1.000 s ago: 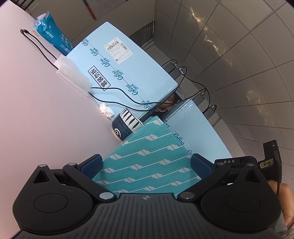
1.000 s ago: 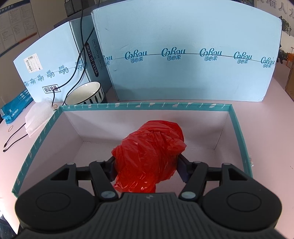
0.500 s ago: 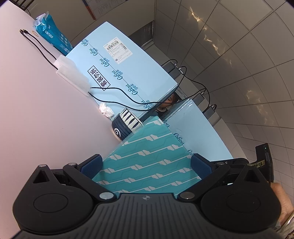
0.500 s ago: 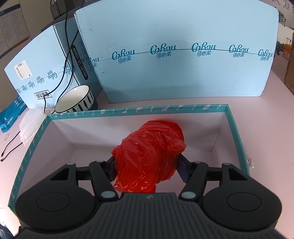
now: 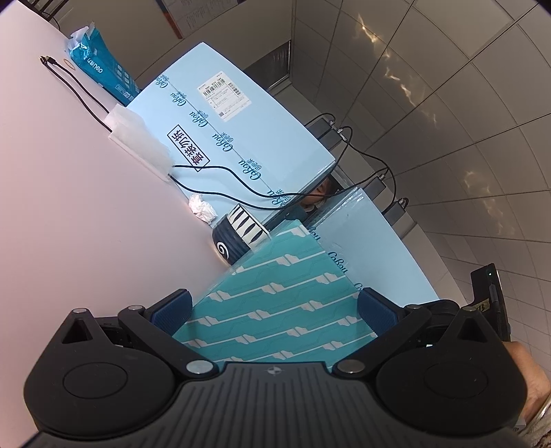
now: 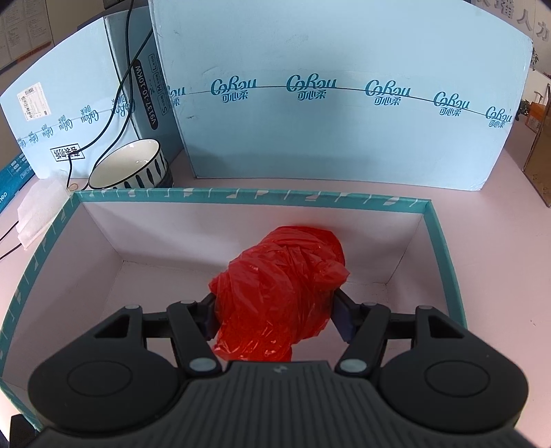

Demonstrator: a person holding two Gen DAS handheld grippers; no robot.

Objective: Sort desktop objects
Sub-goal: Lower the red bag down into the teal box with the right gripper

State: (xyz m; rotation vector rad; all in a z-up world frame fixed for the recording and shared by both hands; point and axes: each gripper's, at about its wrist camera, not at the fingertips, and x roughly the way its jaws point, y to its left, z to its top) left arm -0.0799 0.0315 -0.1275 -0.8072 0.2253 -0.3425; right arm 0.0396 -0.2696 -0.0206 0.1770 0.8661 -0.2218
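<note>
Black ribbed tongs (image 6: 275, 310) housing, round side discs, silver pivot screws, dark blue ridged pads (image 5: 373, 306)

- An office or work room is shown, not a home.
- A long pale pink table (image 5: 69, 206) is seen, with black cables (image 5: 220, 179) laid across it.
- Big light blue cartons (image 6: 337, 93) are stood up like walls at the back.
- Power bricks (image 5: 396, 210) are plugged in behind them.
- Grey wall tiles (image 5: 447, 103) and pinned-up papers (image 6: 24, 31) are seen.

Pale pink table (image 6: 516, 220) with teal box (image 6: 444, 241), striped bowl (image 6: 137, 169), blue cartons (image 6: 344, 103), crumpled tissue (image 5: 201, 206).
</note>
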